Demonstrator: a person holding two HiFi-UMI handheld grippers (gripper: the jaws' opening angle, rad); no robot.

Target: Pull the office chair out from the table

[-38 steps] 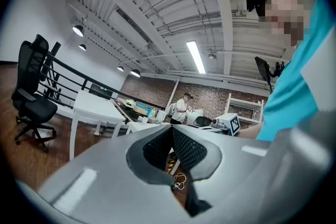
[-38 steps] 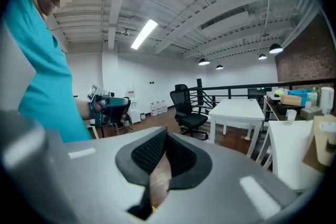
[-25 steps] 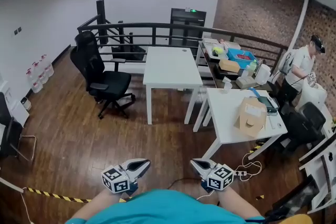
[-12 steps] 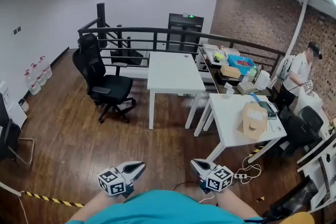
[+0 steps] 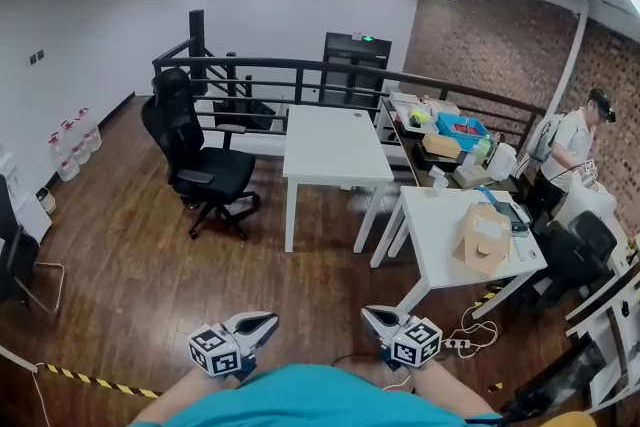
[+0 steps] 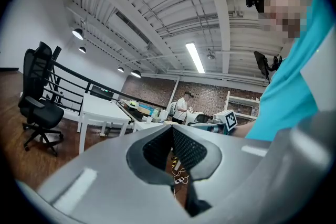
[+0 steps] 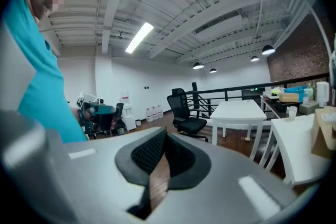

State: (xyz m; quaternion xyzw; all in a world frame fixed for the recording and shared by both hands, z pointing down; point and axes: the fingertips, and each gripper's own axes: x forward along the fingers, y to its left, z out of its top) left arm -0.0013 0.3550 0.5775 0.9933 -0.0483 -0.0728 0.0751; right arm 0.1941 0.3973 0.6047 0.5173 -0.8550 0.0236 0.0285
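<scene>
- Office chair [image 5: 200,160], mid-left of the head view: it stands beside the left edge of the white table [image 5: 335,140]. The seat looks clear of the top, though it's small from here.
- Over the last second only the view drifted; the gap between chair and table is unchanged.
- Left gripper [image 5: 262,323] and right gripper [image 5: 372,317], bottom of frame: jaws together, nothing in them, well apart from the chair.

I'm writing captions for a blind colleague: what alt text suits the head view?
A black office chair stands apart from a white table to its right, on a wooden floor. Nearest the camera, the left gripper and right gripper are both shut, empty.
</scene>
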